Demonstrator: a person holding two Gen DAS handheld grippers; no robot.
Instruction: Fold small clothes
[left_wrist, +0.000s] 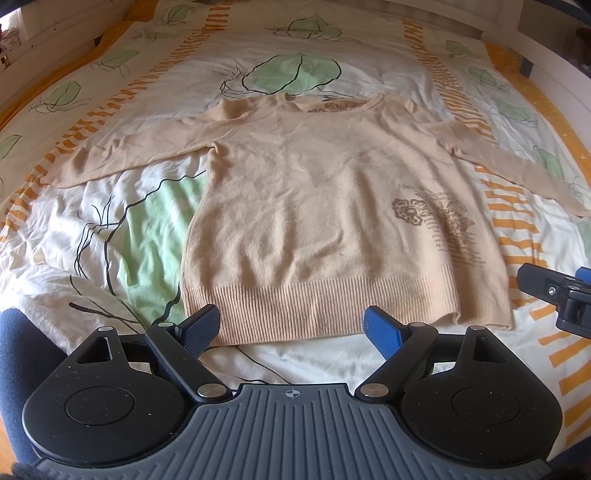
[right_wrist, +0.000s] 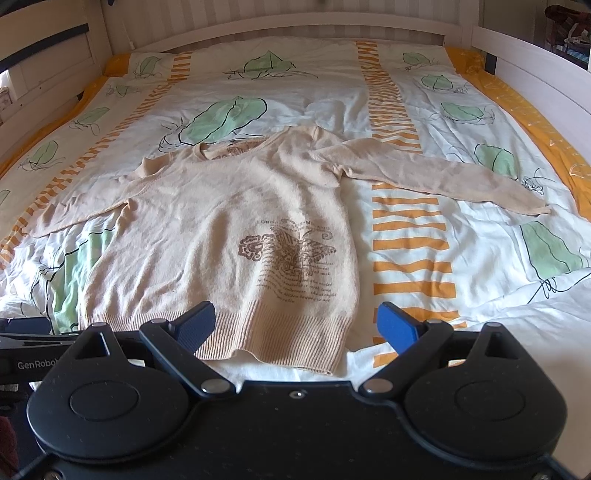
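A small beige knit sweater (left_wrist: 314, 206) lies flat on the bed, front up, both sleeves spread out to the sides, with a brown print (left_wrist: 436, 221) near its hem. It also shows in the right wrist view (right_wrist: 221, 240). My left gripper (left_wrist: 291, 325) is open and empty, just short of the ribbed hem at the middle. My right gripper (right_wrist: 297, 325) is open and empty over the hem's right corner; part of it shows at the right edge of the left wrist view (left_wrist: 554, 295).
The bed is covered by a white duvet (right_wrist: 461, 258) with green leaves and orange stripes, wrinkled on the left. A white wooden bed frame (right_wrist: 517, 62) runs around the far end and sides.
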